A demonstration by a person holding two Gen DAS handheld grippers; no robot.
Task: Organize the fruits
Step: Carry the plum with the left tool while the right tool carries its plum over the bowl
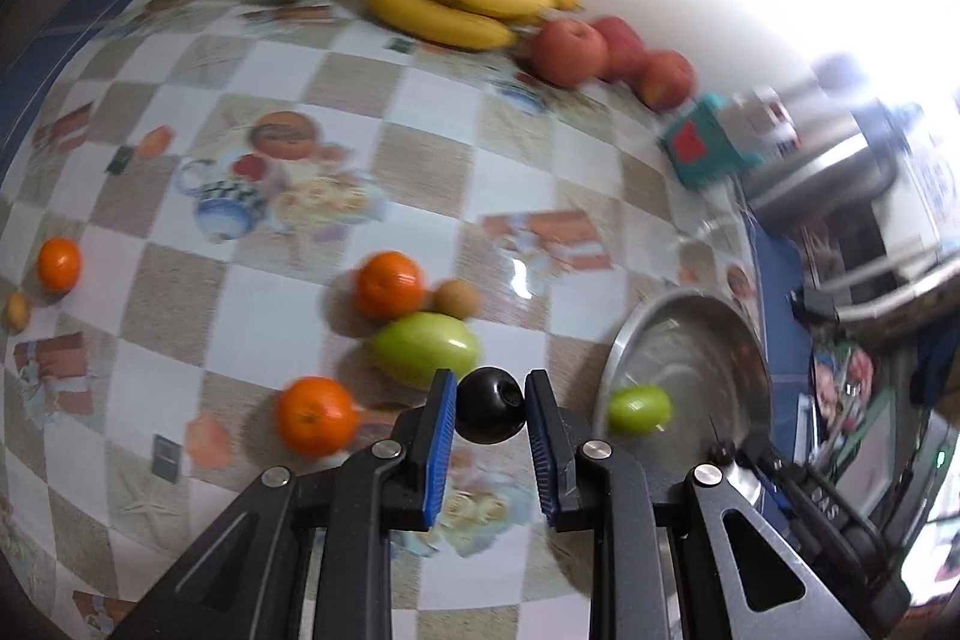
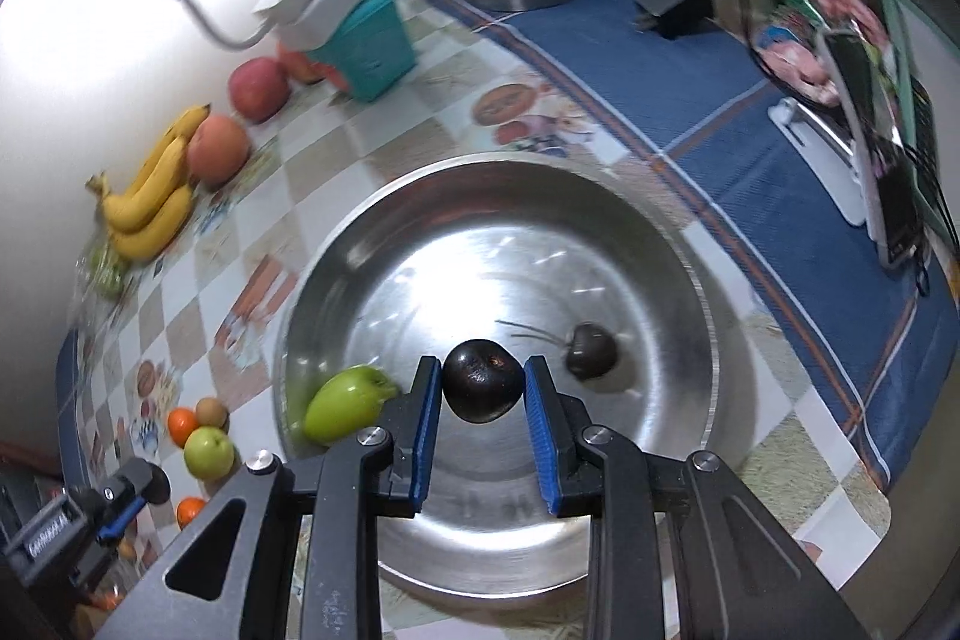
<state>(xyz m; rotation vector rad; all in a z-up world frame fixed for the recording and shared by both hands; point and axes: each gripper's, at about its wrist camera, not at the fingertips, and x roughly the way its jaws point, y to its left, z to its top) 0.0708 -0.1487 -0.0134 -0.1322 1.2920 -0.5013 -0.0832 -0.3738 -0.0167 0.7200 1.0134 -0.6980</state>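
With each tool clenched on a dark plum, the right tool (image 2: 482, 388) already above the steel bowl (image 2: 690, 280) should lower before releasing, while the left tool (image 1: 490, 403) carries its plum (image 1: 489, 405) over the worktop toward the bowl's rim.

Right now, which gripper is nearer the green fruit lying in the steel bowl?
Right. The right gripper holds its dark fruit over the bowl, just beside the green fruit. The left gripper hangs outside the rim, over the tablecloth.
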